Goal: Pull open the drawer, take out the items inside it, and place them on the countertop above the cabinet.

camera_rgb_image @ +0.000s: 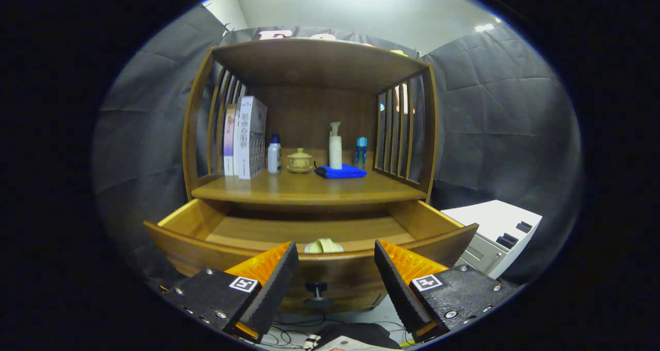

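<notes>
Gripper [336, 268] wide open, nothing held, hanging in front of the pulled-out brown wooden drawer [216, 250]. Pale cream rounded item [323, 246] lies inside the drawer by its front wall, just beyond the fingers. Small dark round knob [316, 288] sits between the fingertips. Wooden countertop [289, 188] above carries a folded blue cloth [341, 171].

The drawer [247, 232] front hides most of a pale item [324, 246] inside; just its top edge peeks over, too little to tell what it is. The gripper [336, 268] covers parts of the drawer front. Labels on the boxes [247, 137] and bottles [274, 155] are too small to read.
</notes>
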